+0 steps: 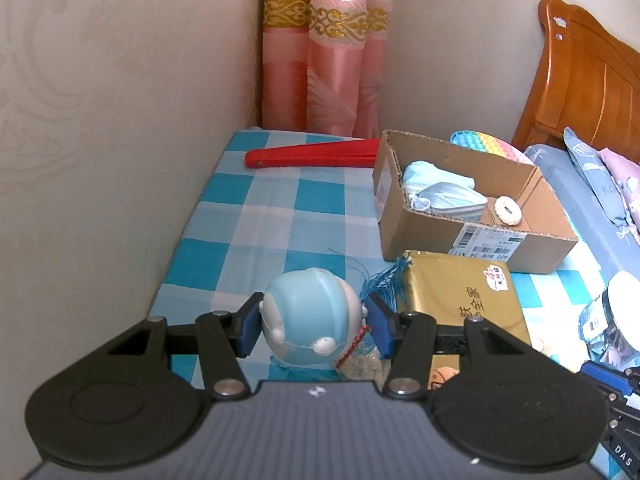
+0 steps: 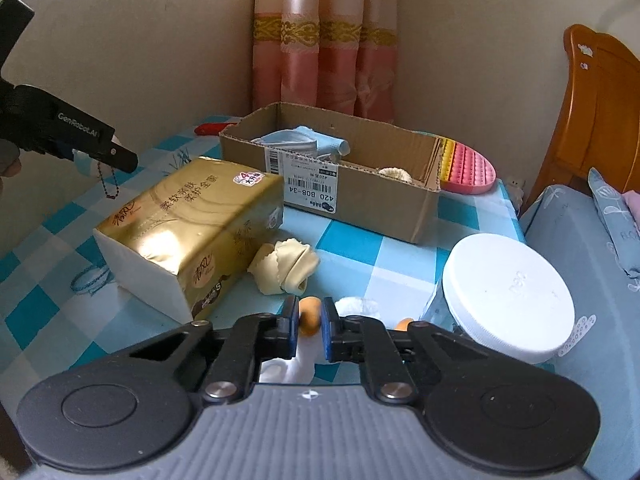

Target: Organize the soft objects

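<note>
Your left tongs pinch a round blue toy above the checked cloth, your right tongs pinch a white toy's orange tip, so next, probably, carry each to the cardboard box.

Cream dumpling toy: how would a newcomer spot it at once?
Start at the cardboard box on the checked cloth, then drop to the gold tissue pack before it. The cream dumpling toy lies against that pack's right end, the only pleated, folded, dough-coloured thing there.
</note>
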{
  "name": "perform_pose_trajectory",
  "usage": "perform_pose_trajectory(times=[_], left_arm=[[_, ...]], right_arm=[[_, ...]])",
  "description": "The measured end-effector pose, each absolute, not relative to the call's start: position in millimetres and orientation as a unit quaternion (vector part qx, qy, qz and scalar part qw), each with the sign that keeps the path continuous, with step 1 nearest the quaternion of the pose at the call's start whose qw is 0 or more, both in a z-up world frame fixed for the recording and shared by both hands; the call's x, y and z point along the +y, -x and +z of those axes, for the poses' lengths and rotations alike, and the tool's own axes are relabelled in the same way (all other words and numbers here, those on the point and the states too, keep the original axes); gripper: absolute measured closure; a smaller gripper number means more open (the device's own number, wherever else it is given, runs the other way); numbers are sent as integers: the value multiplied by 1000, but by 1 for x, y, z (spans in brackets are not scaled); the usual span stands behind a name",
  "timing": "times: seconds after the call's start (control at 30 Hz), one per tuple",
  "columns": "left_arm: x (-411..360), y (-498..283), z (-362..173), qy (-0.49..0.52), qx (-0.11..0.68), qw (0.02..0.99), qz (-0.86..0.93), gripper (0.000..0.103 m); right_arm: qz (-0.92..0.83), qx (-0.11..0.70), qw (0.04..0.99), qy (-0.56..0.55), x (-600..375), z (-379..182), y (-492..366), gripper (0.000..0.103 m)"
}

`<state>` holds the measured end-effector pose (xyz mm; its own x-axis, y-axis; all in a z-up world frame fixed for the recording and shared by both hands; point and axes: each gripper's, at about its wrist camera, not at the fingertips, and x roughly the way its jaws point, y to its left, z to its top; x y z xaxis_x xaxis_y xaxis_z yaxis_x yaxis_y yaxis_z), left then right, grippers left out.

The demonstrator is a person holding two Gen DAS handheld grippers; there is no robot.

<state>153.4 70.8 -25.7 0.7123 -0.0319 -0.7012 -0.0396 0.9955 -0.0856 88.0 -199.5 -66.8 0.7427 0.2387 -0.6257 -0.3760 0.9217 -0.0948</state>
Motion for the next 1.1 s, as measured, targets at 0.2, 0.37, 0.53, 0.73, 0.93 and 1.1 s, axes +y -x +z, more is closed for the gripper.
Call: perform_pose_trajectory(times=[0.2, 0.37, 0.53, 0.73, 0.93, 1.1], left_arm=[[72, -148, -19, 48, 378, 925, -4, 50], [72, -145, -10, 44, 374, 926, -6, 50], [65, -144, 0, 46, 375, 925, -29, 50], [54, -142, 6, 42, 371, 927, -43, 50], [47, -141, 10, 35, 372, 926, -55, 50], [37, -143, 15, 22, 371, 926, -71, 50]], right_arm=[[168, 309, 928, 121, -199, -61, -84, 89], [171, 298, 930, 130, -201, -49, -81, 89], [172, 282, 932, 146, -203, -33, -92, 89], [164, 263, 937, 161, -202, -10, -129, 89], [153, 261, 939, 161, -197, 5, -186, 89], [147, 278, 937, 155, -193, 5, -226, 84]])
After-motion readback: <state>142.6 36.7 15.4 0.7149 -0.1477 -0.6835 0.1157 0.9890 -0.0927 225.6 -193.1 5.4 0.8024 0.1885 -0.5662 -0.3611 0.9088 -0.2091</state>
